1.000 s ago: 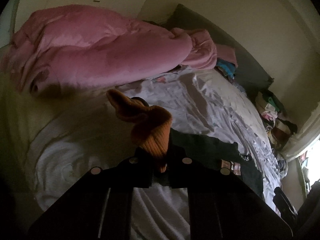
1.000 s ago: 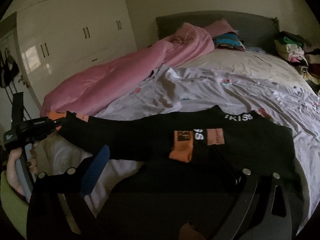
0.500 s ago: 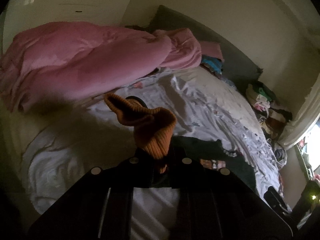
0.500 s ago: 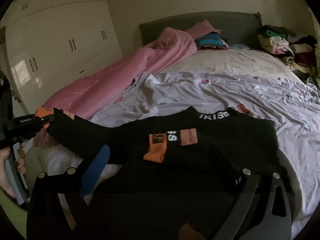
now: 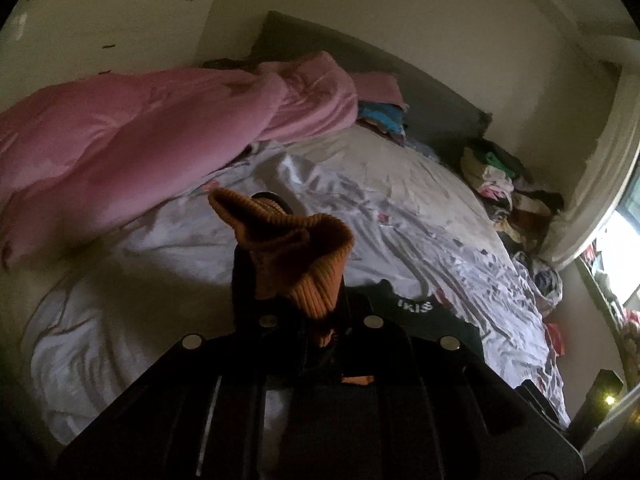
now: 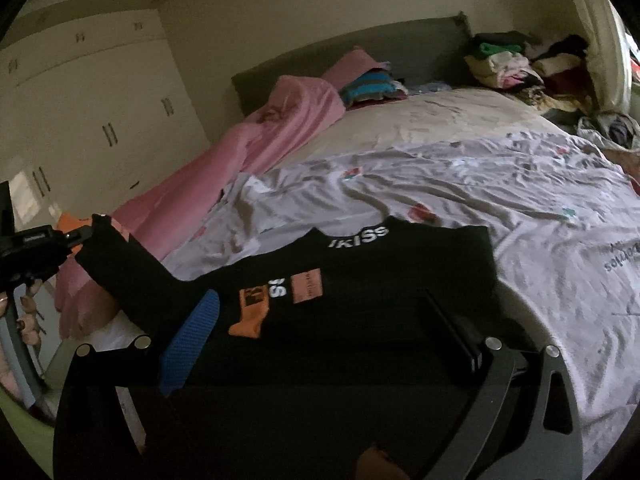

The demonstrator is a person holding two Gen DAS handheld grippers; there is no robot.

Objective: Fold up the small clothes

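You hold a small black knit sweater with orange ribbed cuffs and white lettering at the collar spread across the near edge of a bed under a wrinkled pale printed sheet. Your left gripper is clamped on the orange ribbed cuff of one sleeve, the knit bunched up between its shut fingers and lifted clear of the sheet. In the right wrist view that sleeve runs out to the far left, stretched taut toward the left gripper and the hand behind it.

Your right gripper sits low over the sweater's near hem. Its blue-padded finger and the dark finger on the right stand well apart, with black cloth lying between and beneath them; whether any of it is pinched cannot be told.

A heaped pink quilt lies along the left of the bed, and folded clothes are piled at the far right by the grey headboard.

The step in hand looks like the sleeve fold. Next, the lifted cuff probably needs carrying right, across the chest patches, and laying flat on the body before you let go, while the right side keeps the hem from sliding.
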